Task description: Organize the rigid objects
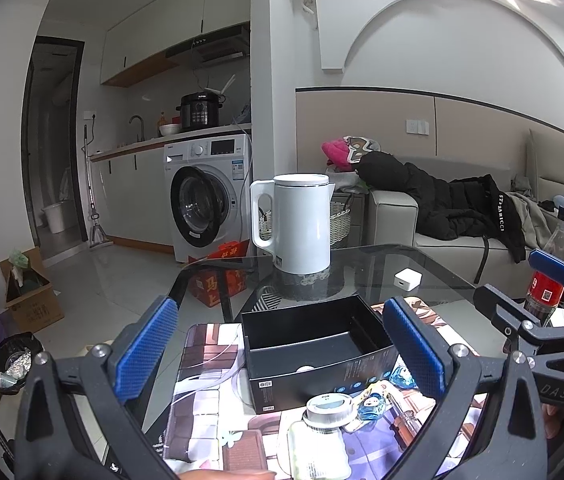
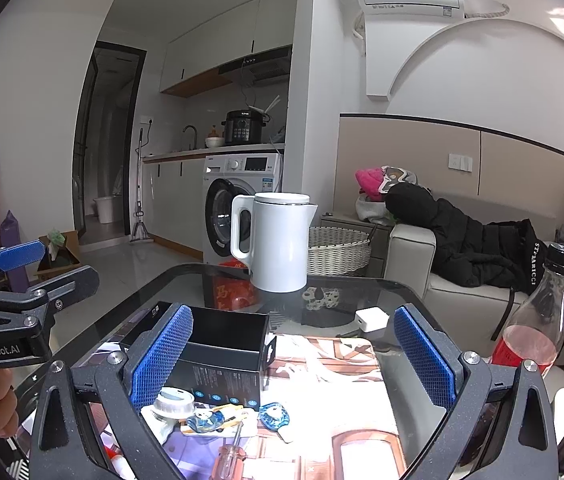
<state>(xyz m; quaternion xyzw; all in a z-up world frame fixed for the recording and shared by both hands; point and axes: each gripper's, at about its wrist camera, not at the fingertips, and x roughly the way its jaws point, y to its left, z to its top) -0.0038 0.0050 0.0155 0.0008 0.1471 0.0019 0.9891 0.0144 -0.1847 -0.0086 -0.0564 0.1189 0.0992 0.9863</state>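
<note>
A black open-topped box (image 1: 313,344) (image 2: 222,344) stands empty on a picture-printed mat (image 1: 210,412). In front of it lie a white jar with a silver lid (image 1: 327,404) (image 2: 174,400), two blue charms (image 1: 371,404) (image 2: 274,416), and a clear-handled screwdriver (image 2: 230,456). My left gripper (image 1: 280,344) hovers open over the box and jar, holding nothing. My right gripper (image 2: 291,360) is open too, just right of the box above the mat, with nothing between its blue pads (image 2: 421,356).
The glass table (image 1: 361,264) also carries a white kettle (image 1: 301,224) (image 2: 278,240) at the back, a white charger cube (image 1: 407,279) (image 2: 369,320), and a bottle of red liquid (image 2: 537,320) at the right. A sofa with a black coat (image 2: 481,240) stands beyond.
</note>
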